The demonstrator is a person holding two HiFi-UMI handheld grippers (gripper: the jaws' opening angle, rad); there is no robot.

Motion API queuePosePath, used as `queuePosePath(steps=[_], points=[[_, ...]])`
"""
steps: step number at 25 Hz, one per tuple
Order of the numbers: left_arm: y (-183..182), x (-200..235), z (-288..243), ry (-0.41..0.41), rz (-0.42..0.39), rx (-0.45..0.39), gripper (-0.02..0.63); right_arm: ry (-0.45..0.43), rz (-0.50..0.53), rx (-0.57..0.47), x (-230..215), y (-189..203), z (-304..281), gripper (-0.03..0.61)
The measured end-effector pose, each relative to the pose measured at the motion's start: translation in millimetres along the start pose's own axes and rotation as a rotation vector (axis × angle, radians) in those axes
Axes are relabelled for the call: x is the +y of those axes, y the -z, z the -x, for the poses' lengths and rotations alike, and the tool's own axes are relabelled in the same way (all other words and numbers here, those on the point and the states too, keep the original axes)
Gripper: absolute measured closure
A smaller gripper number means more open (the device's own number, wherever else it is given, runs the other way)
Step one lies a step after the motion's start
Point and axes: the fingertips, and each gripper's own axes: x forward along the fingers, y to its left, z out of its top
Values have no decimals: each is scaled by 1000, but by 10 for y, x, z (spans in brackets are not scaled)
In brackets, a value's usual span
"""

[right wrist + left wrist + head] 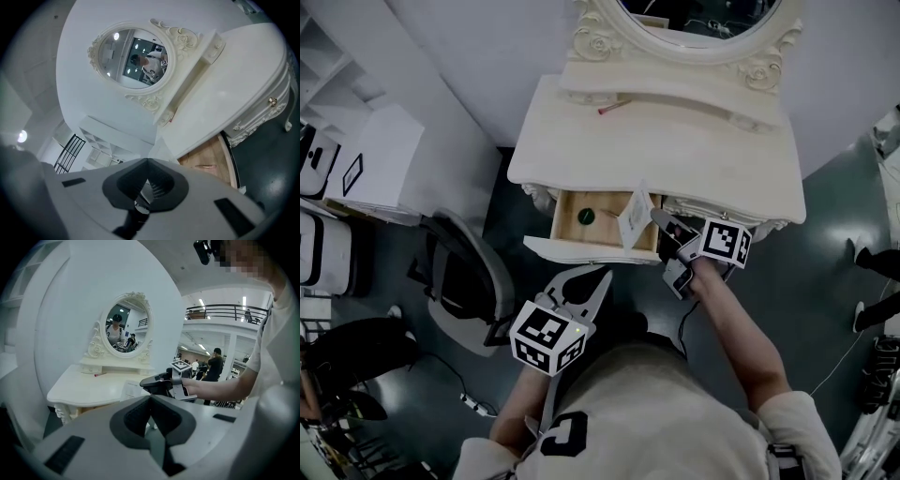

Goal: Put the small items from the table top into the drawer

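Grips a white card (634, 221) by one edge with the right gripper (660, 221), jaws pressed shut on it. Holds it nearly upright, a little tilted, at the right end of the open drawer (581, 250), just below the front edge of the table top (694, 159). Cannot tell whether the card's lower corner touches the drawer floor.

Carries the left gripper (602, 278) low, just in front of the drawer's front panel, jaws together with nothing between them.

Shows a green round item (586, 216) already on the wooden floor near the drawer's left end. Leaves a thin red item (612, 109), pen-like, on the table top near the back edge, by the foot of the mirror (703, 28); not yet put away.

Judged from here:
- Could lose the card outside the drawer if let go while it leans toward the right wall. Light and flat, so likely to flutter or slide over the rim.
- Could knock the right gripper against the overhanging front edge of the table top on the way out.
- Could nudge the drawer inward with the left gripper, so near the front panel, and pinch the card.
- Could overlook the red item, small and far back.
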Motion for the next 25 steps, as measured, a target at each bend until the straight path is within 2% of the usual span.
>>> queuePosePath(steps=[13,18,25], points=[[-87,665,-25,20,41,11,557,84,-94,44,-295,170,-607,552],[-68,829,-19,15,61,14,557,99,-201,37,-469,281,-792,552],[-42,1086,-15,0,74,26,557,102,-378,-26,-778,371,-1012,552]])
